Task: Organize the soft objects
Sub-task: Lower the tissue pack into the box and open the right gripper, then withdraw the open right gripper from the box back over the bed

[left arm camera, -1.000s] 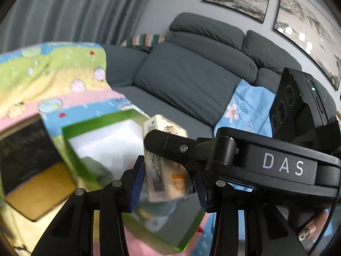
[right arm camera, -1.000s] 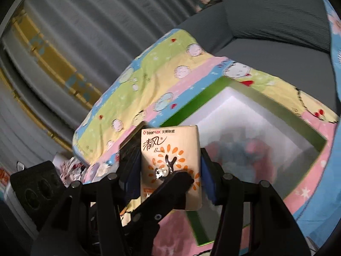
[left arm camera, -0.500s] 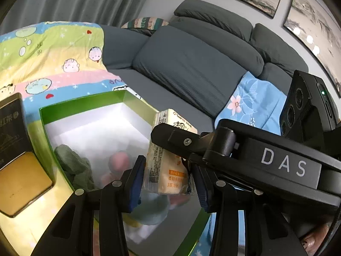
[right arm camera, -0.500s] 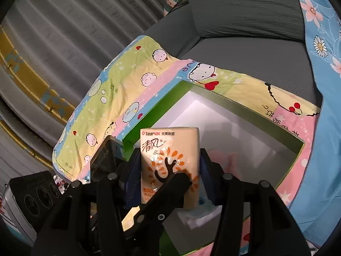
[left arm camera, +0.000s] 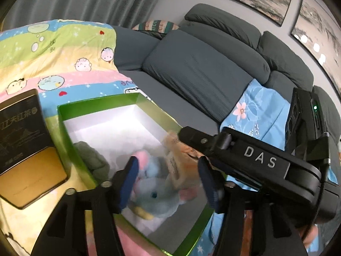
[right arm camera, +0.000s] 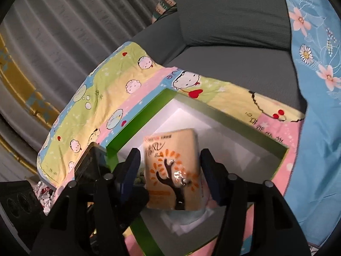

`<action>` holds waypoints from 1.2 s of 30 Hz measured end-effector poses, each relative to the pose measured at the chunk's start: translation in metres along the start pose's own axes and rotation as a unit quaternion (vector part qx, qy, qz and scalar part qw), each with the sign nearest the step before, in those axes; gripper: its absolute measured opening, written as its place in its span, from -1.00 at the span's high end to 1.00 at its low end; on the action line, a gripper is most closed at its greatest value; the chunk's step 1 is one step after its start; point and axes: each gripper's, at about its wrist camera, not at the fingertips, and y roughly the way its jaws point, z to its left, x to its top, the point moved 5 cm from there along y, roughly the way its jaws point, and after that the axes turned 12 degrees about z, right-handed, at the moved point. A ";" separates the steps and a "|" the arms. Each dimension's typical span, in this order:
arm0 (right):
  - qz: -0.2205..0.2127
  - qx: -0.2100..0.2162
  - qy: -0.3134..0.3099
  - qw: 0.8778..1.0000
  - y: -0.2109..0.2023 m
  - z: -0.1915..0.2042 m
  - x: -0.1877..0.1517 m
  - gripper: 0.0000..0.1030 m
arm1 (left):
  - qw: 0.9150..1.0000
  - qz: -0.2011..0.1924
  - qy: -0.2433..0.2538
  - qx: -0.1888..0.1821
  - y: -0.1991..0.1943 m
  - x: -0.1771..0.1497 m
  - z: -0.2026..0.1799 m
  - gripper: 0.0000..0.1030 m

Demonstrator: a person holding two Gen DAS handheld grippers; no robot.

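Note:
A yellow tissue pack with an orange tree print (right arm camera: 173,170) hangs tilted and blurred between my spread right fingers, touching neither, above an open green box with a white inside (right arm camera: 213,107). My right gripper (right arm camera: 170,171) is open. My left gripper (left arm camera: 168,181) is open and empty over the same green box (left arm camera: 64,111). In the left wrist view the tissue pack (left arm camera: 178,164) is blurred just under the right gripper's arm. A blue and pink plush toy (left arm camera: 153,189) and a green soft item (left arm camera: 91,157) lie in the box.
The box sits on a cartoon-print blanket (left arm camera: 53,59) on a grey sofa (left arm camera: 202,68). A black and gold tea tin (left arm camera: 23,140) lies left of the box. A blue floral cloth (left arm camera: 260,111) drapes the sofa at right.
Both grippers have opened. The tissue pack, held between both sets of fingers before, is loose and dropping toward the box. The view has moved closer over the box.

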 end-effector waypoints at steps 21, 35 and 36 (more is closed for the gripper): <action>-0.012 0.035 -0.052 0.998 -0.015 0.039 -0.014 -0.82 | 0.988 -0.050 -0.100 0.103 -0.126 -0.044 0.079 -0.64; 0.014 0.080 -0.119 0.990 -0.008 0.098 -0.039 -0.97 | 0.951 -0.071 -0.209 0.215 -0.221 -0.129 0.162 -0.67; 0.018 0.086 -0.123 0.988 -0.008 0.102 -0.042 -0.97 | 0.952 -0.076 -0.211 0.208 -0.225 -0.133 0.167 -0.67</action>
